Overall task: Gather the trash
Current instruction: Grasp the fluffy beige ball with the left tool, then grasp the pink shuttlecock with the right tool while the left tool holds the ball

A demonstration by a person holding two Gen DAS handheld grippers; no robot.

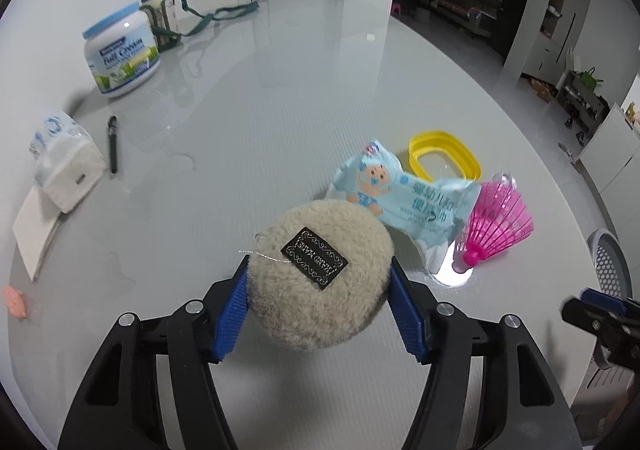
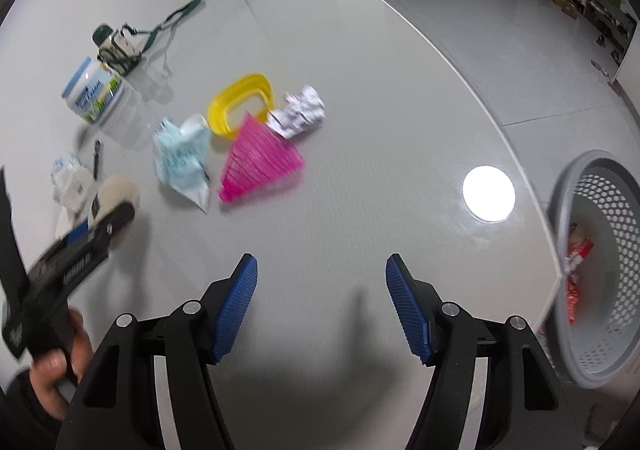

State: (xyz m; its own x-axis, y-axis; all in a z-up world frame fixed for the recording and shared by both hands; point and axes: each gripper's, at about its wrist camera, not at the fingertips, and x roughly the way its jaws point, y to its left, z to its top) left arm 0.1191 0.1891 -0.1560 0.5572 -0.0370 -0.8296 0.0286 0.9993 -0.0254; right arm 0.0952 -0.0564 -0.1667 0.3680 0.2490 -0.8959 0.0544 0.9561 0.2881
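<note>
item 1: left gripper (image 1: pixel 320 286), pinched on a beige fluffy pad (image 1: pixel 320 274) bearing a black label; both blue fingers (image 1: pixel 232 314) are pressed against the pad's sides, and the pad is held over the white table (image 1: pixel 260 129).
item 2: right gripper (image 2: pixel 322 302), spread wide with nothing between its blue pads, held above bare tabletop.
item 3: trash on the table: a light blue baby wipes packet (image 1: pixel 404 197), with a yellow oval plastic ring (image 1: pixel 444 155) just behind it and a pink ribbed plastic cone (image 1: pixel 498 223) touching its right side; a crumpled white wrapper (image 2: pixel 300 111) is seen beside the ring in the right wrist view.
item 4: grey perforated basket (image 2: pixel 600 250) at the table's right edge, red packaging inside.
item 5: other articles at the far left: a blue-lidded jar (image 1: pixel 122 53), a green bottle with strap (image 1: pixel 160 11), a tissue pack (image 1: pixel 64 161), a dark pen (image 1: pixel 113 143).
</note>
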